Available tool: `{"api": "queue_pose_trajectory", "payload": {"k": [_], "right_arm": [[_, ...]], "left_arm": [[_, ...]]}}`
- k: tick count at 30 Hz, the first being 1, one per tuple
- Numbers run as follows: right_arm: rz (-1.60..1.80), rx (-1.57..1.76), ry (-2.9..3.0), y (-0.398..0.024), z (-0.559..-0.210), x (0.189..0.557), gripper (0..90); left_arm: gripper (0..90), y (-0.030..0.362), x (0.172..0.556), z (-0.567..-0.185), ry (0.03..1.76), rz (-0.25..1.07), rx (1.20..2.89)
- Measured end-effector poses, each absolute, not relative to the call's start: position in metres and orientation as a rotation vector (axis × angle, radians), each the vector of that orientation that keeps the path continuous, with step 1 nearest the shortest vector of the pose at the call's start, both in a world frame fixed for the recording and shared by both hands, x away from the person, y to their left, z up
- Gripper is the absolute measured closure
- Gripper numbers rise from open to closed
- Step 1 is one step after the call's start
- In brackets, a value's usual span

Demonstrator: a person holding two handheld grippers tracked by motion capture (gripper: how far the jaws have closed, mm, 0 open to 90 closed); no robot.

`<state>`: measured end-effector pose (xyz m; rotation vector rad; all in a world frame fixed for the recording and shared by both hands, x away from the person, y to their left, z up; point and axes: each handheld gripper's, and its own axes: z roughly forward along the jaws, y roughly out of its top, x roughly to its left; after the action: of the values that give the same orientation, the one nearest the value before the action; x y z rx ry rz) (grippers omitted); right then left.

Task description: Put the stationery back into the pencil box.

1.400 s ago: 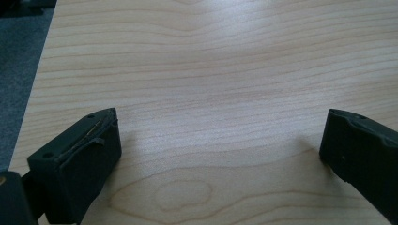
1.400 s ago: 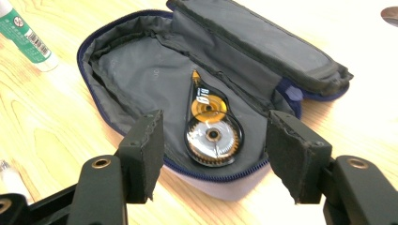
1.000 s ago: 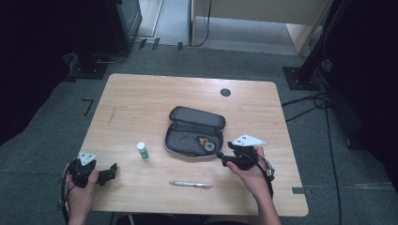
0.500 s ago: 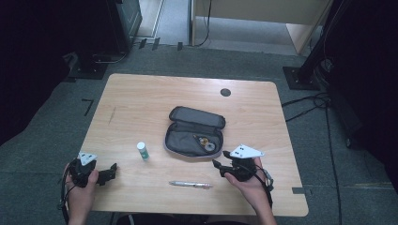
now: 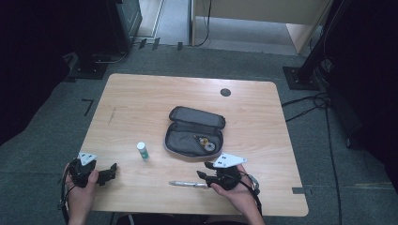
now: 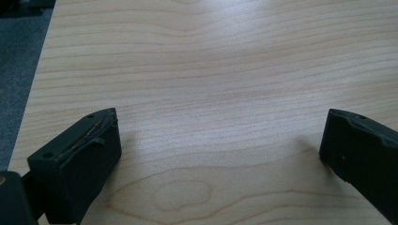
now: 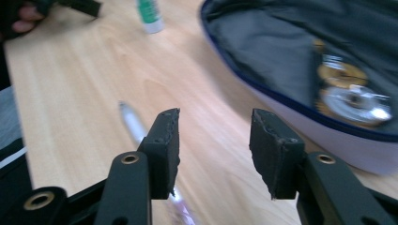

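Two grippers sit low over the near edge of the wooden table (image 5: 141, 108), one in each of the person's hands. Farthest left, the left gripper (image 5: 111, 170) rests by the front left corner, its jaws spread wide with nothing but bare wood between them, as the left gripper view (image 6: 220, 140) makes plain. A little right of it and further back, a small white tube with a green band (image 5: 142, 151) stands upright, well apart from both tools; in the right gripper view it shows at the top edge (image 7: 150, 16). Next comes the silver pen (image 5: 187, 184), lying flat near the front edge, its length running left to right. The right gripper (image 5: 202, 174) is right at the pen's right end. In the right gripper view (image 7: 215, 140) the pen (image 7: 133, 123) passes under the left-hand jaw rather than between the pads, so it is not gripped; the jaws stand partly apart and have just been closing, with only tabletop in the gap. Behind that gripper lies an open dark pencil case (image 5: 195, 131), unzipped and spread flat, with a round metallic item (image 5: 206, 144) in its right half. That case looms blurred beyond the jaws (image 7: 300, 56).
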<state>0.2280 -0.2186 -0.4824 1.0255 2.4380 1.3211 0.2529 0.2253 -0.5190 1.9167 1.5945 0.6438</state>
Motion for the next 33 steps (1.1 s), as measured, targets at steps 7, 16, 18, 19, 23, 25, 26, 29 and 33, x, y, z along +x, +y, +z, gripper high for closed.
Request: {"api": "queue_pose_trajectory", "payload": {"k": [7,16,18,19,23,25,26,29,33], "right_arm": [[1.331,0.960,2.504,-0.200,-0.488,0.226,59.1],[1.317,0.889,2.565,-0.185,-0.494,0.226,62.7],[1.316,0.888,2.572,-0.183,-0.495,0.226,63.0],[1.316,0.887,2.576,-0.182,-0.496,0.226,63.1],[1.309,0.879,2.588,-0.178,-0.498,0.226,63.3],[1.304,0.868,2.595,-0.176,-0.499,0.226,63.3],[1.301,0.864,2.598,-0.175,-0.500,0.226,63.5],[1.289,0.856,2.607,-0.173,-0.501,0.226,63.5],[1.267,0.846,2.613,-0.170,-0.501,0.226,63.8]], "left_arm": [[0.0,0.225,0.253,-0.519,1.595,0.644,1.916],[0.0,0.225,0.253,-0.519,1.594,0.644,1.917],[0.0,0.225,0.253,-0.519,1.594,0.644,1.917],[0.0,0.225,0.253,-0.519,1.594,0.644,1.917],[0.0,0.225,0.253,-0.519,1.594,0.644,1.917],[0.0,0.225,0.253,-0.519,1.595,0.644,1.917],[0.0,0.225,0.253,-0.519,1.594,0.644,1.917],[0.0,0.225,0.253,-0.519,1.596,0.643,1.916],[0.0,0.225,0.253,-0.519,1.594,0.644,1.917]]}}
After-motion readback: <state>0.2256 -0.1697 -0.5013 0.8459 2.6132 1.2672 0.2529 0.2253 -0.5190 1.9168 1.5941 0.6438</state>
